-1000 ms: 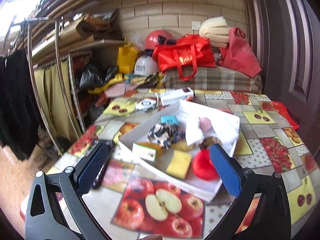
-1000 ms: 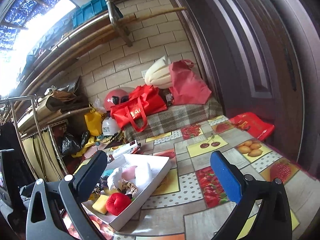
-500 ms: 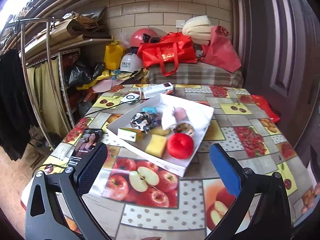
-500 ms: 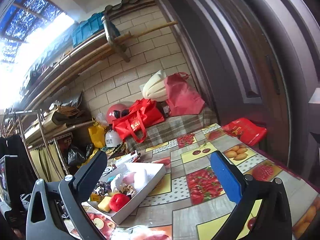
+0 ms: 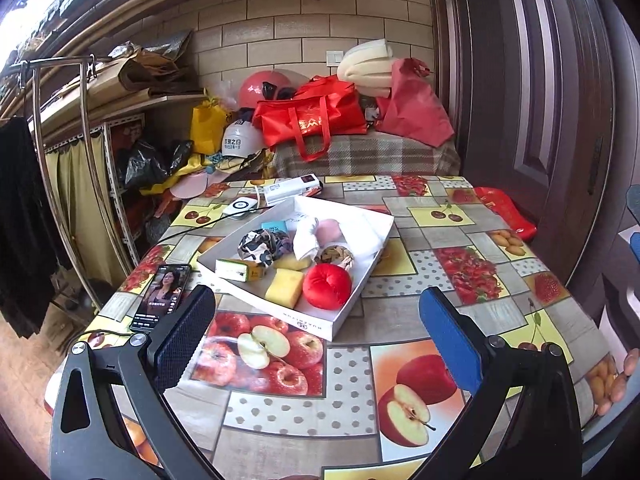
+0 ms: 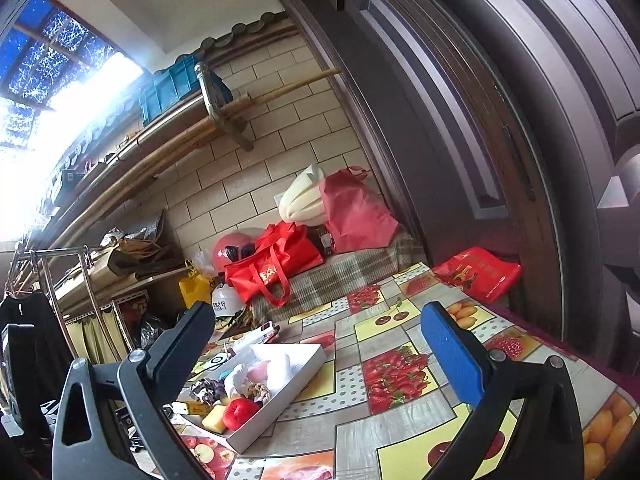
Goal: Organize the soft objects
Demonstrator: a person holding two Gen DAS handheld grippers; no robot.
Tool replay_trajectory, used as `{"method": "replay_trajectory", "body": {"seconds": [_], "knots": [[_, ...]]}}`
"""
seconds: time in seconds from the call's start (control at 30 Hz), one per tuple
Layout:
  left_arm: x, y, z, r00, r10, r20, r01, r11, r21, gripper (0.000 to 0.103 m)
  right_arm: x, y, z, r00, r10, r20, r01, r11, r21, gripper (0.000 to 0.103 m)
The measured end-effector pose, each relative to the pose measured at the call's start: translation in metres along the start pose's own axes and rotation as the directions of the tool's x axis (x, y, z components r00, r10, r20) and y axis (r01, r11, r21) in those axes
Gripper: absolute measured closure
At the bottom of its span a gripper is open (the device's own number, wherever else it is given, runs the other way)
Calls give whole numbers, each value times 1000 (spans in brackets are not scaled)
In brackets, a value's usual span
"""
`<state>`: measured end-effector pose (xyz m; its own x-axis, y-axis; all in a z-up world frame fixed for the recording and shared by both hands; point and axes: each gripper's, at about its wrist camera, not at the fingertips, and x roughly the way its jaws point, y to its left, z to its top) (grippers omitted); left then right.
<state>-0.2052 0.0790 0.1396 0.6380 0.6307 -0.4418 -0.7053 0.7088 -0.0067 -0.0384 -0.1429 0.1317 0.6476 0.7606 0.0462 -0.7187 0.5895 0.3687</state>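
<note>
A white shallow box [image 5: 352, 300] [image 6: 292, 396] sits mid-table and holds soft items: a red round cushion [image 5: 327, 286] [image 6: 240, 413], a yellow sponge [image 5: 285, 288] [image 6: 214, 419], a camouflage scrunchie [image 5: 260, 243], a white cloth [image 5: 306, 236], a pink ball [image 5: 329, 229], a woven rope knot [image 5: 336, 257] and a small carton [image 5: 236, 269]. My left gripper [image 5: 316, 334] hangs open in front of the box, nothing between its fingers. My right gripper [image 6: 318, 348] is open too, raised to the right of the box and empty.
A phone [image 5: 162, 296] with a lit screen lies left of the box, a cable running from it. A white charger puck [image 5: 242, 204] and a long white box [image 5: 292, 188] lie behind. Red bags [image 5: 316, 120] and helmets pile by the brick wall. A dark door [image 5: 540, 100] stands right.
Both grippers have pulled back and risen away from the box, so it looks smaller and farther. Both stay open and empty throughout.
</note>
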Motion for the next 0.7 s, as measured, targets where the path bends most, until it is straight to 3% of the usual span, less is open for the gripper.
{"method": "replay_trajectory", "body": {"seconds": [0.7], "knots": [[20,1,-12,999,23,-49,-22,1000,4,0,8,-3,-5,999,-4,-36,3,1000,-14,0]]}}
